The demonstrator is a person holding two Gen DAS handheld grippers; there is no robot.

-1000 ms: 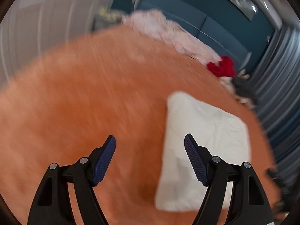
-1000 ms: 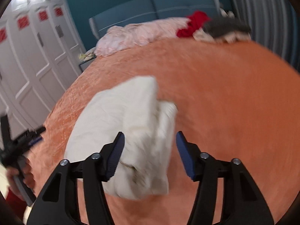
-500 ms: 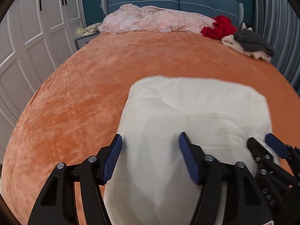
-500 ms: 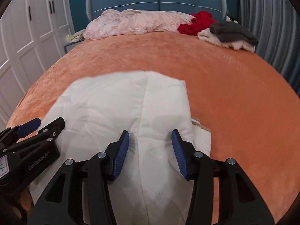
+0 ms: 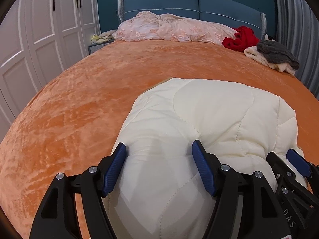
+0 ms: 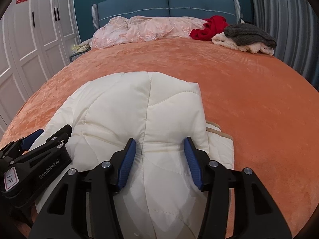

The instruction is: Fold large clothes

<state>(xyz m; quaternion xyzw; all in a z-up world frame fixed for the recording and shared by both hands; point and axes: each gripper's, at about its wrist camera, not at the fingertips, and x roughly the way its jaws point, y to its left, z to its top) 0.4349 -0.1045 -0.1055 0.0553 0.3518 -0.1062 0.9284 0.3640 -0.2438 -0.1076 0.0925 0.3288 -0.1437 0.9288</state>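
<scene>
A cream quilted padded garment (image 5: 209, 119) lies folded in a thick bundle on the orange bedspread (image 5: 89, 99); it also shows in the right wrist view (image 6: 127, 115). My left gripper (image 5: 159, 161) has its jaws wide apart, pressed into the near left part of the bundle, fabric bulging between the blue pads. My right gripper (image 6: 160, 155) also has its jaws apart, straddling the near right part by the centre seam. Each gripper shows in the other's view: the right one (image 5: 295, 167) and the left one (image 6: 37, 139).
At the head of the bed lie a pink floral quilt (image 5: 171, 27), a red garment (image 5: 241, 37) and a grey-and-cream pile (image 5: 275, 56). A blue headboard (image 5: 197, 4), white wardrobe doors (image 5: 39, 39) on the left, grey curtains (image 5: 297, 20) on the right.
Both grippers swung in to face the bundle and pushed forward into its near edge. The garment looks closer and bulges up between the pads.
</scene>
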